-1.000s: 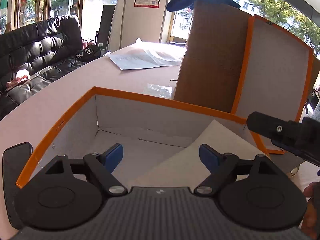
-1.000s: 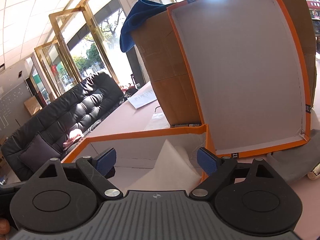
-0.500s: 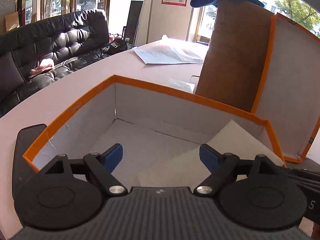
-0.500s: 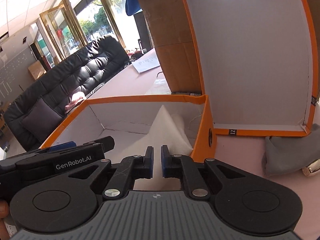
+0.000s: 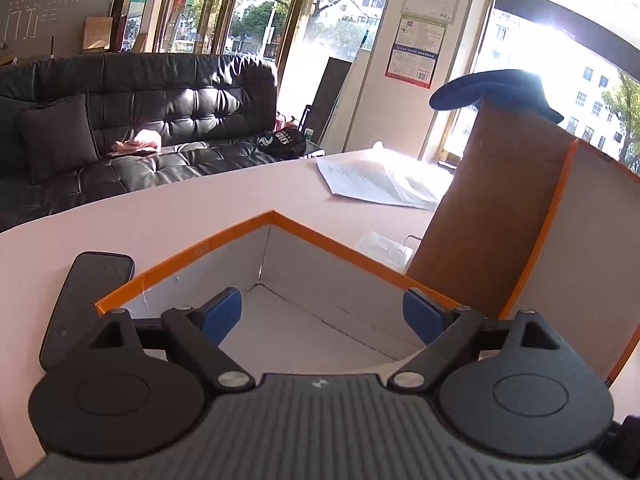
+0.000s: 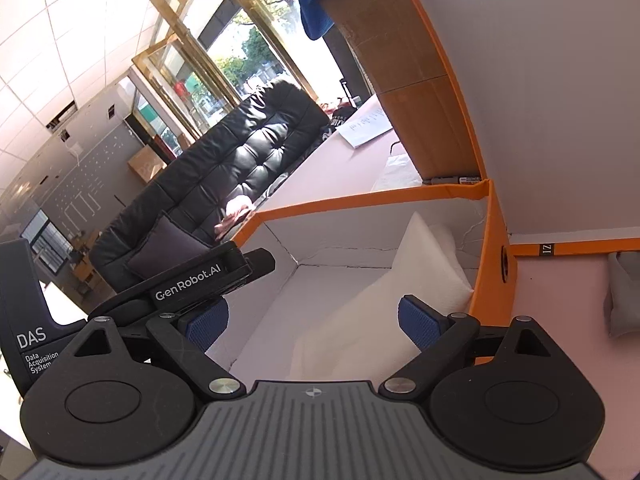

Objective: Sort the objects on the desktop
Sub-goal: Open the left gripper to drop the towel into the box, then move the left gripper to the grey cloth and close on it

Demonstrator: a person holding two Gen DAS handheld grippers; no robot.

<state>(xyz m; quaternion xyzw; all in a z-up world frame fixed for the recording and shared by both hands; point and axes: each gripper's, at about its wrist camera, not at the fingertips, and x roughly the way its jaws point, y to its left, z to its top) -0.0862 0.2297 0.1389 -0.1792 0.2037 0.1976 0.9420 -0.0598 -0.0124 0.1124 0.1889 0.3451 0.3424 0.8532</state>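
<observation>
An open box with an orange rim sits on the pale desk, white inside. My left gripper hovers over its near edge, jaws opening, nothing between the blue pads. My right gripper hangs over the same box, jaws opening too and holding nothing. Below it a white foam sheet leans in the box's right corner. The left gripper's body shows at the left of the right wrist view. A black phone lies flat on the desk just left of the box.
The box's orange-edged lid stands upright to the right, against a brown cardboard box topped by a blue cloth. Papers lie farther back. A grey pouch rests right of the box. A black sofa is beyond the desk.
The right gripper's jaws shut over the box half a second ago and now stand wide again. The left gripper rose and turned left, bringing more of the phone into view.
</observation>
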